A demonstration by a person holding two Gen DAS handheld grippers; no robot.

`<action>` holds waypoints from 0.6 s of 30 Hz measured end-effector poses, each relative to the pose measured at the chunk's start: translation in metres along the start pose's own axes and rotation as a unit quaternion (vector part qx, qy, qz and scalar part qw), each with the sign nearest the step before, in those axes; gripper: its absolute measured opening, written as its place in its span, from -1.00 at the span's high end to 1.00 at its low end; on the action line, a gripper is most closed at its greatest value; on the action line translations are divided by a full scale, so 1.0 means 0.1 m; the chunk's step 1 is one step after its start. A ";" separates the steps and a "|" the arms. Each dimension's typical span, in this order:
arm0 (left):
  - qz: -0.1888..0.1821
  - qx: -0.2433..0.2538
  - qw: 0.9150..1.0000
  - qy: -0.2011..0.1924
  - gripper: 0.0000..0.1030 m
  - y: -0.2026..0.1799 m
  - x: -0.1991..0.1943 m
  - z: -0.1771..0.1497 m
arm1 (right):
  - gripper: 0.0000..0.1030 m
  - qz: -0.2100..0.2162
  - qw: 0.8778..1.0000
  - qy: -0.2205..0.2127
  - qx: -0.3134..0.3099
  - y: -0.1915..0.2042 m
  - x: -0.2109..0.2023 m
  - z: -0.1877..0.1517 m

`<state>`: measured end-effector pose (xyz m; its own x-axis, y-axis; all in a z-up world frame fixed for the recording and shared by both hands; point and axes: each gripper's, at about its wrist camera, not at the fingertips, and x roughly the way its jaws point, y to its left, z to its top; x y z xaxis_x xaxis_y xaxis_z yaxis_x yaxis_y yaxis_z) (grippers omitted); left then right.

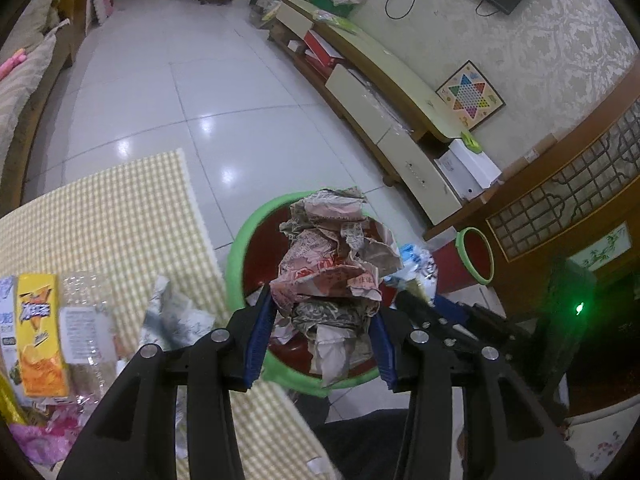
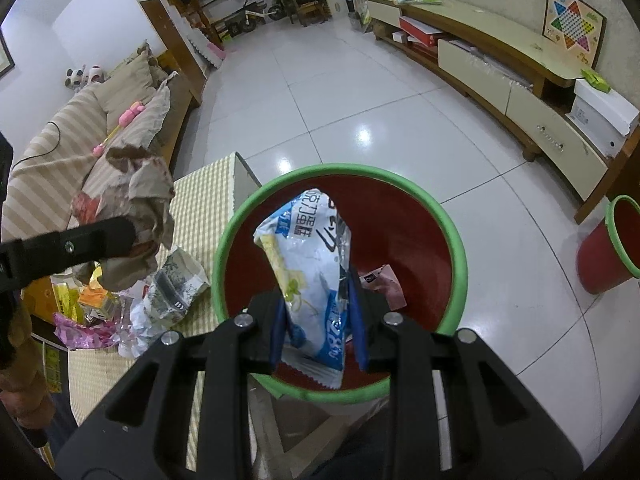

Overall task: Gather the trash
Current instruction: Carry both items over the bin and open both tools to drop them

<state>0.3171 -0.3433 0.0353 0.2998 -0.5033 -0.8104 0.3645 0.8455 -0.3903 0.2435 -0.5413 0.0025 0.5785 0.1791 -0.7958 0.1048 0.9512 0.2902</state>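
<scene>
trouble may come at the drop: left hand-held gripper (image 1: 324, 320) pinches crumpled paper (image 1: 336, 256), right hand-held gripper (image 2: 318, 320) pinches a snack bag (image 2: 310, 276), both lower centre above the bin (image 2: 248, 208); the light paper could catch the rim and fall out.
</scene>
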 end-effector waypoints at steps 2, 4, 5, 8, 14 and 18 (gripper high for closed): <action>-0.003 0.000 1.000 0.002 0.18 -0.01 0.05 0.04 | 0.48 0.001 1.000 0.000 0.004 -0.04 0.02 0.01; -0.007 -0.001 1.000 0.005 0.18 -0.02 0.10 0.06 | 0.47 0.001 1.000 0.001 0.009 -0.07 0.03 0.01; -0.008 0.001 1.000 0.006 0.16 -0.03 0.13 0.08 | 0.46 0.003 1.000 0.004 0.011 -0.08 0.05 0.01; -0.010 -0.001 1.000 0.001 -0.06 -0.04 0.16 0.13 | 0.25 0.001 1.000 0.004 0.020 -0.11 0.07 0.01; -0.034 -0.021 0.999 -0.014 -0.71 0.04 0.06 0.16 | -0.37 -0.009 1.000 0.005 0.025 -0.09 0.06 -0.02; -0.025 -0.027 0.999 -0.022 -0.84 0.15 -0.06 0.11 | -0.78 -0.020 1.000 -0.003 0.017 -0.02 0.01 -0.01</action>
<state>0.3304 -0.3293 0.0394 0.3219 -0.5522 -0.7691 0.3317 0.8266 -0.4547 0.2431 -0.5429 0.0008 0.5783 0.1391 -0.8039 0.1560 0.9483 0.2764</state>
